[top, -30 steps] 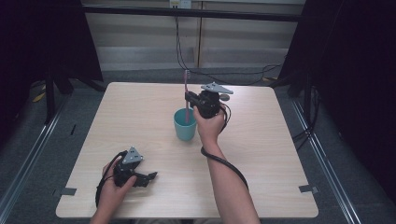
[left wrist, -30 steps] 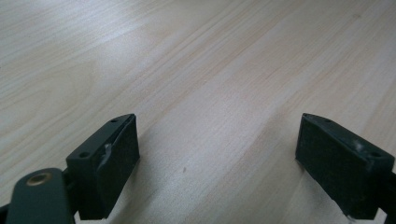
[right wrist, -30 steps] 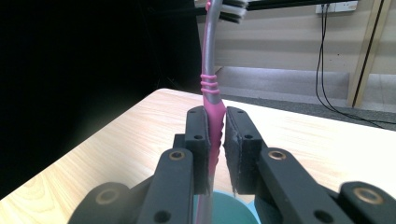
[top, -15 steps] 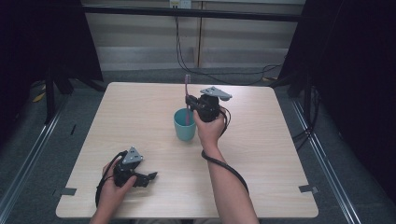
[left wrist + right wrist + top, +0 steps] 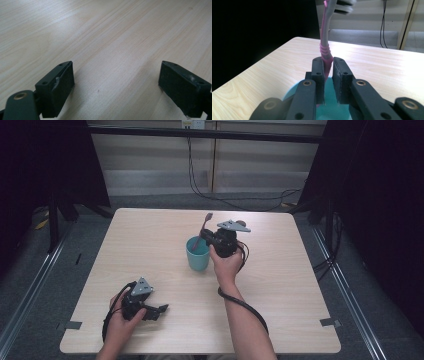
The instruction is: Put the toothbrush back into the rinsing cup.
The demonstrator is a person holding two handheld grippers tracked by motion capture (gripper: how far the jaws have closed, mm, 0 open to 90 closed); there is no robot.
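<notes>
Toothbrush [image 5: 326, 53]: pink and grey, upright with a slight tilt, head up; clamped by its pink handle between the two black jaws in the right gripper view; lower end down inside the cup; in the high view [image 5: 204, 227] rising from the cup's far rim, leaning right toward the far side.
Cup [image 5: 198, 256]: teal, upright, near the middle of the table, a little toward the far side; seen in the right gripper view [image 5: 294, 93] as a teal rim and inside directly beneath the jaws.
Right gripper [image 5: 327, 72]: closed tight on the toothbrush handle, pads pressing from both sides; in the high view [image 5: 209, 239] held just right of the cup and reaching over its rim, grey three-cornered plate on top, cable trailing down along the forearm.
Right hand [image 5: 226, 265]: wrapped around the gripper body, just right of the cup, forearm coming in from the near edge.
Left gripper [image 5: 116, 80]: jaws spread wide apart, bare wood between them; in the high view [image 5: 161, 310] resting low at the near left part of the table, well apart from the cup, pointing right.
Left hand [image 5: 122, 317]: around the gripper body at the near left edge.
Table [image 5: 150, 240]: light wood, square, rounded corners.
Surroundings: dark curtains left and right, grey floor, black cables hanging at the far wall.
</notes>
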